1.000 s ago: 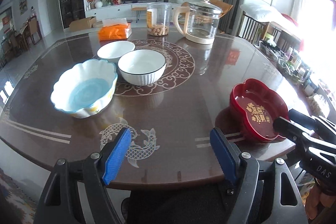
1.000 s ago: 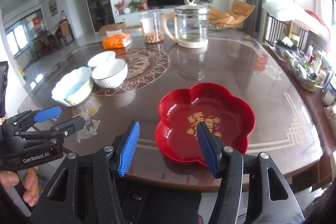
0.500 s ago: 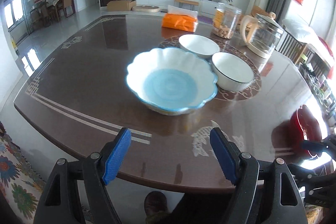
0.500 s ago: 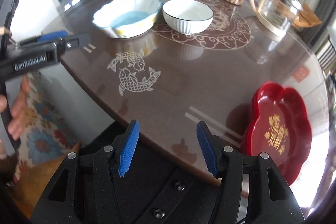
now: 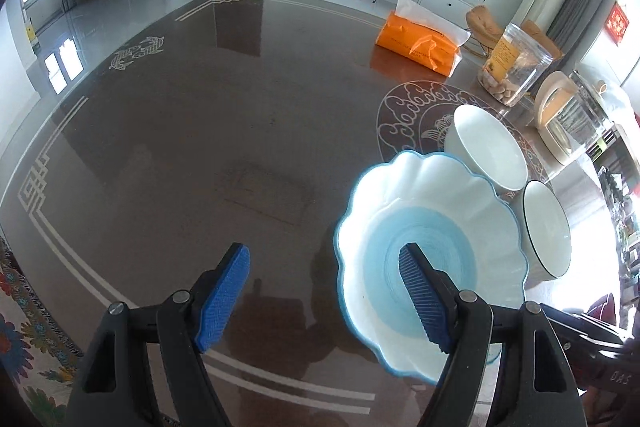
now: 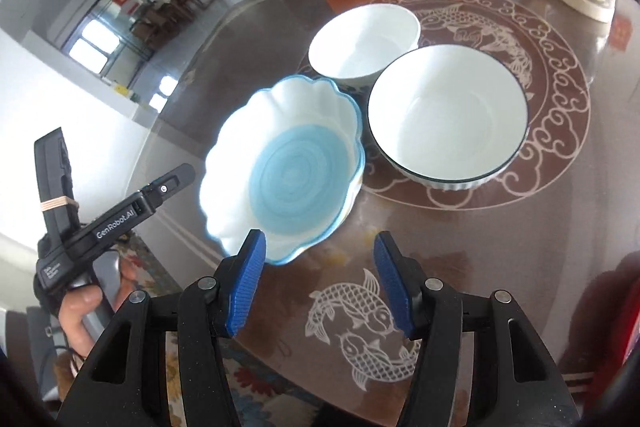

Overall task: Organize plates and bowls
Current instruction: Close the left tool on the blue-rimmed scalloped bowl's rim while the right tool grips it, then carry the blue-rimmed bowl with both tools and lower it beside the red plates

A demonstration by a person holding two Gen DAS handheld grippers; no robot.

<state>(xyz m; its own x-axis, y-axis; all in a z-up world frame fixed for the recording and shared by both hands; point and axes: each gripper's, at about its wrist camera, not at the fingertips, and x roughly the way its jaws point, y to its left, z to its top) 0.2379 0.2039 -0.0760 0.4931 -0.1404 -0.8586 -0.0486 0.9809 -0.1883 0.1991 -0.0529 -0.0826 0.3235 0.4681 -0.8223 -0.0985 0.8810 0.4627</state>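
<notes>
A scalloped white bowl with a blue centre (image 5: 430, 255) (image 6: 284, 167) sits near the table's front edge. My left gripper (image 5: 326, 291) is open and empty, its right finger over the bowl's inside and its left finger outside the rim. Two white bowls (image 5: 486, 147) (image 5: 546, 229) stand behind it; in the right wrist view they show as a plain one (image 6: 364, 41) and a dark-rimmed one (image 6: 448, 115). My right gripper (image 6: 318, 283) is open and empty, just in front of the scalloped bowl's near rim. The red plate (image 6: 626, 307) shows only as a blurred edge at far right.
An orange tissue pack (image 5: 420, 41), a clear jar of snacks (image 5: 516, 65) and a glass kettle (image 5: 576, 119) stand at the back of the brown table (image 5: 200, 131). The left gripper's body (image 6: 108, 215) and hand show at left in the right wrist view.
Both grippers have moved left and closed in on the scalloped bowl. The left gripper now straddles its rim; the red plate has slid to the edge of view.
</notes>
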